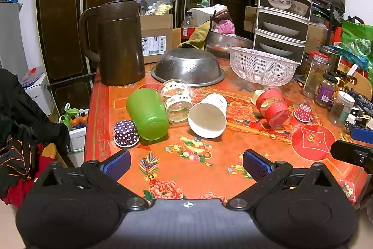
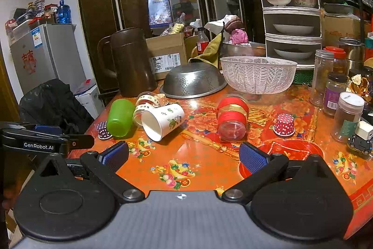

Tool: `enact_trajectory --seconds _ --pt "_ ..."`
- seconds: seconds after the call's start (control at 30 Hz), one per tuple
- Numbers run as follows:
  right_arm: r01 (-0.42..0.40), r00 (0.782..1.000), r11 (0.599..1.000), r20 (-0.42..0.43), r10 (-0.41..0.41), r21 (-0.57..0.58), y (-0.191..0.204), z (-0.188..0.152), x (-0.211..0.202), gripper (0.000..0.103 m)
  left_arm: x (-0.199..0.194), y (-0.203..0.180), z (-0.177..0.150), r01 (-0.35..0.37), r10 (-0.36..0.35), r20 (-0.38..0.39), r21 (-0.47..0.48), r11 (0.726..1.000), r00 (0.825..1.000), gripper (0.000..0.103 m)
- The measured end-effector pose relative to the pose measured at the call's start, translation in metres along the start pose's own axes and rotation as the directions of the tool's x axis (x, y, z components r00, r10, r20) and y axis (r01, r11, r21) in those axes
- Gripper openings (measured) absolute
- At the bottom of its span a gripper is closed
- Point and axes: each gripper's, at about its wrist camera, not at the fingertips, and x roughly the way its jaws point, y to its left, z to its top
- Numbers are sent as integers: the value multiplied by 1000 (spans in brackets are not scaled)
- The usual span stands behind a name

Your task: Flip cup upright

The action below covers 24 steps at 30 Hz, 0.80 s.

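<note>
From the left wrist view, the left gripper (image 1: 186, 163) hangs over the near edge of the desk (image 1: 209, 169) with its jaws spread wide and nothing between them; the white paper cup (image 1: 207, 115) lies on its side ahead of them and a touch to the right, mouth turned toward the camera, well apart from both fingertips. The likely trouble here is crowding: a clear jar (image 1: 177, 103) lies touching or just beside the cup's left flank, with the green cup (image 1: 147, 114) next along and a purple dotted cupcake liner (image 1: 126, 133) beside that, so a jaw sweeping in from the left could knock the jar and set it rolling, and the thin paper wall would probably buckle if squeezed hard across the open rim. In the right wrist view, the right gripper (image 2: 184, 156) is likewise released and empty, and the paper cup (image 2: 163, 121) sits ahead and to the left of the gap between the jaws, its mouth angled down and toward the lens, with the clear jar (image 2: 146, 106) behind it. The red-banded jar (image 2: 232, 119) lies nearly straight ahead and could be clipped by the right finger on a careless reach, and the other gripper's arm (image 2: 46, 141) at the left edge risks a collision if both close in together
</note>
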Motion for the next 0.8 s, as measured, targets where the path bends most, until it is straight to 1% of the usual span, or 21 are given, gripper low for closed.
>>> enact_trajectory --seconds 0.8 --pt "-13 1000 1000 -4 13 4 0 -2 3 102 2 2 0 -5 5 -9 -7 1000 1000 103"
